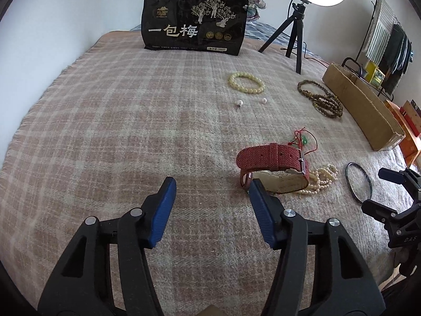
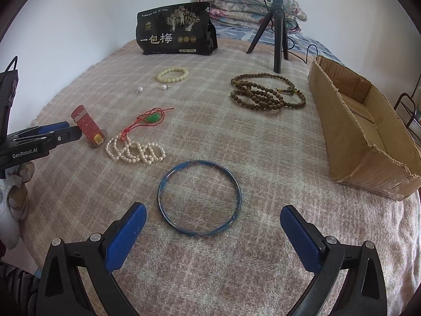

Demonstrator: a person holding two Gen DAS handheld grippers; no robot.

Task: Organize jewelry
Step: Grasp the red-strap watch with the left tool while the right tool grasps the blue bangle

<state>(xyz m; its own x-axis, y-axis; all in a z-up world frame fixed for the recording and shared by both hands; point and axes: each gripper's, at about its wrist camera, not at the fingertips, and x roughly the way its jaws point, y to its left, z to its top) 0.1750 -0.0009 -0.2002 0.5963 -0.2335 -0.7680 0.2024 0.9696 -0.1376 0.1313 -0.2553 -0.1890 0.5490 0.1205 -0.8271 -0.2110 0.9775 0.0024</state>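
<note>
Jewelry lies spread on a plaid blanket [image 1: 118, 110]. A red-strapped watch [image 1: 271, 166] stands just right of my open left gripper [image 1: 211, 184], whose right finger tip is near it; it also shows in the right wrist view [image 2: 89, 129]. A blue bangle [image 2: 199, 197] lies flat just ahead of my open, empty right gripper [image 2: 211, 210]. A white pearl strand [image 2: 135, 152], a red cord with green pendant [image 2: 152, 118], a yellow bead bracelet [image 2: 173, 74], two pearl earrings [image 2: 140, 89], and brown prayer beads [image 2: 265, 94] lie further out.
An open cardboard box [image 2: 365, 131] sits at the right edge of the bed. A black snack bag [image 2: 176, 30] stands at the back. A ring light on a tripod [image 2: 279, 31] stands beside it, with folded quilts [image 2: 252, 2] behind.
</note>
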